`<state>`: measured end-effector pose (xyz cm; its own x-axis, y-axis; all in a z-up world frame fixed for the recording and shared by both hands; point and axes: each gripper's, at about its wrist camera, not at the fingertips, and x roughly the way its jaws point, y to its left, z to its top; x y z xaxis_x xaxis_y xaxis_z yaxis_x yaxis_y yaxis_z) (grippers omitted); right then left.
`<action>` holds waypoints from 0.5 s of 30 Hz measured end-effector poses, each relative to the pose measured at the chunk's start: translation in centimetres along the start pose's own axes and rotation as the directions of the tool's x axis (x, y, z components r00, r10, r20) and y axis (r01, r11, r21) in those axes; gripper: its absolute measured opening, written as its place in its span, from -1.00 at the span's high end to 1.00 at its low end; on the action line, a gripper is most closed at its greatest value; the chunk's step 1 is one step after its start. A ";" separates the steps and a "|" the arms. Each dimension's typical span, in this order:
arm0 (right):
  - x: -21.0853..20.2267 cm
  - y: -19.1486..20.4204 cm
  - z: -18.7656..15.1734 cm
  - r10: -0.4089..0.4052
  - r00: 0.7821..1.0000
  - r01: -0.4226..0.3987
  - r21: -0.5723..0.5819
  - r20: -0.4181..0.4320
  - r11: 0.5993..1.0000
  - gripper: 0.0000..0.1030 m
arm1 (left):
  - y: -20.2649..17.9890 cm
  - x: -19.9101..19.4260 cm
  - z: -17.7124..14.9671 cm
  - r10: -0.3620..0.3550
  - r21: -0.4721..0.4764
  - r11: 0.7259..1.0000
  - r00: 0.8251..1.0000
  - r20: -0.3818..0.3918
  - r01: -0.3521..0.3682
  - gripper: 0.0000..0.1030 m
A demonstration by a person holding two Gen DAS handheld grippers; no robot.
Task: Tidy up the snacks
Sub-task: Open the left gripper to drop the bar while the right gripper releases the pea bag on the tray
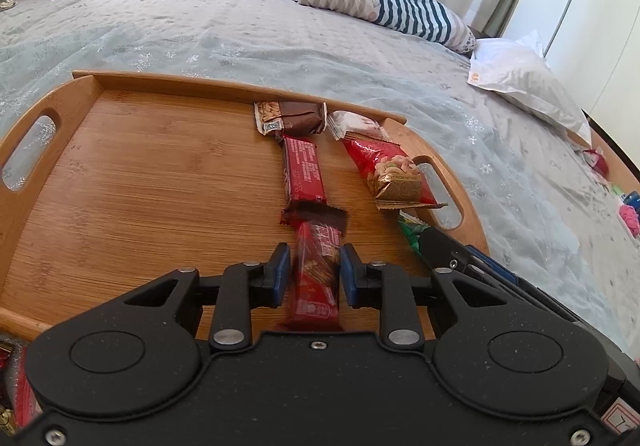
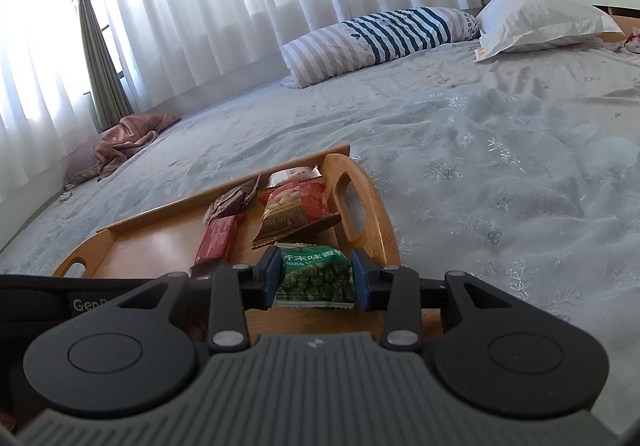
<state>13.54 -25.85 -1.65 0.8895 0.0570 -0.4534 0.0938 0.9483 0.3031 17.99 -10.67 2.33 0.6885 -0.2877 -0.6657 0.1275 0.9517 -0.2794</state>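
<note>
A bamboo tray [image 1: 120, 186] with cut-out handles sits on the bed [image 1: 200, 30], and the snacks are being laid out on it in lines rather than dropped in a heap. Against the far rim lies a brown peanut bar [image 1: 290, 118]; a red bar [image 1: 305, 176] runs lengthwise just in front of it, so a column is forming down the middle of the tray.

The left hand-held gripper [image 1: 314, 272] carries on that column. Between its blue pads sits a red wafer bar [image 1: 316, 278], pointing the same way as the red bar ahead, its crimped far end close up to that bar's near end. The pads look a touch clear of the wrapper, with slivers of tray showing on both sides, so I judge the bar is being set down, not carried; it is blurred, so I can't be certain.

To the right a second column runs beside the handle: a white packet [image 1: 352, 124] at the far rim, then a red-and-gold nut pouch [image 1: 394, 176] leaning on the handle edge. The right hand-held gripper [image 2: 314, 276] is closed on the two sides of a green wasabi-pea packet [image 2: 316, 276], holding it just this side of the nut pouch, which looks like the next slot in that line. A side grip keeps the packet flat and its label upward.

A striped pillow [image 2: 380, 42] lies well apart.
</note>
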 end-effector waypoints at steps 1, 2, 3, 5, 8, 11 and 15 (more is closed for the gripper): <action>0.1 0.0 0.0 0.001 1.000 -0.001 0.002 0.000 1.000 0.11 | 0.0 0.0 0.0 0.003 -0.002 1.000 1.000 0.000 -0.003 0.44; 0.0 -0.1 0.0 0.001 1.000 -0.001 0.004 0.001 1.000 0.11 | 0.1 0.0 0.0 0.004 -0.002 1.000 1.000 0.001 -0.004 0.42; 0.0 -0.1 0.0 0.002 1.000 -0.002 0.005 0.002 1.000 0.06 | 0.1 -0.1 0.0 0.008 -0.004 1.000 1.000 0.003 -0.008 0.37; 0.0 -0.1 0.0 0.004 1.000 -0.004 0.008 0.005 1.000 -0.07 | 0.2 -0.3 0.0 0.014 -0.002 1.000 1.000 0.009 -0.014 0.32; 0.0 0.0 0.0 0.003 1.000 -0.003 0.009 0.005 1.000 -0.12 | 0.4 -0.7 0.0 0.012 -0.001 1.000 1.000 0.016 -0.012 0.25; -0.2 0.0 0.1 0.008 1.000 -0.008 0.008 0.004 1.000 -0.21 | 0.6 -1.1 0.0 0.015 0.002 1.000 1.000 0.023 -0.015 0.18; -0.8 0.0 0.2 0.013 1.000 -0.013 -0.002 0.011 1.000 -0.27 | 0.8 -1.8 0.0 0.006 0.003 1.000 1.000 0.029 -0.006 0.10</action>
<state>12.94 -25.99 -1.17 0.8953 0.0655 -0.4406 0.0819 0.9481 0.3074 16.85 -9.40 3.28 0.7098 -0.2786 -0.6470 0.1254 0.9538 -0.2731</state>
